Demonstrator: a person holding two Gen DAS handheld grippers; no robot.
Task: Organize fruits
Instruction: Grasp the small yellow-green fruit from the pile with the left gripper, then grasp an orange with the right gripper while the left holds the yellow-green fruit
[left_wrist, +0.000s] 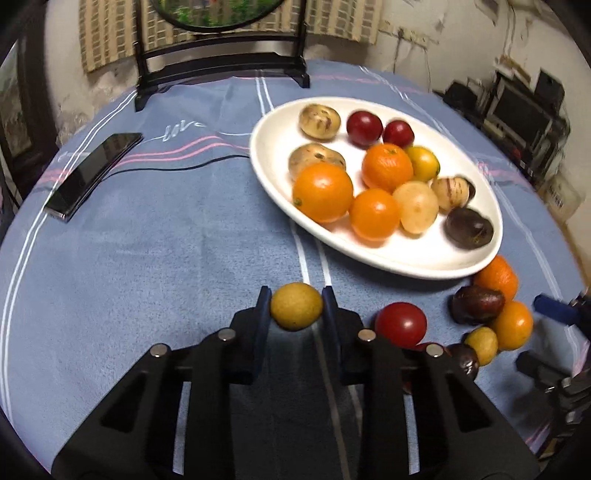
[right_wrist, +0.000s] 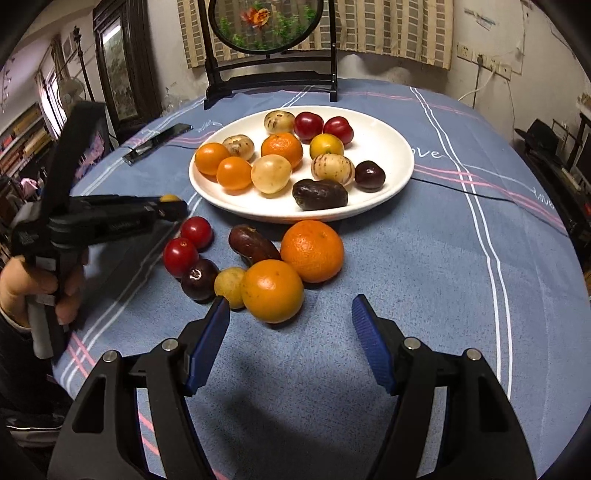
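Observation:
My left gripper (left_wrist: 296, 304) is shut on a small yellow fruit (left_wrist: 296, 305) and holds it above the blue cloth, left of the white plate (left_wrist: 436, 258). In the right wrist view the left gripper (right_wrist: 171, 208) shows at the left with the yellow fruit (right_wrist: 170, 198) at its tip. The plate (right_wrist: 391, 147) holds several oranges, red, yellow, striped and dark fruits. My right gripper (right_wrist: 291, 332) is open and empty, just in front of an orange (right_wrist: 272, 291) in a loose pile of fruits in front of the plate.
A black phone (left_wrist: 92, 171) with a cable lies on the cloth at the left. A round picture on a black stand (right_wrist: 269, 44) stands at the table's far edge. A person's hand (right_wrist: 33, 280) holds the left gripper's handle.

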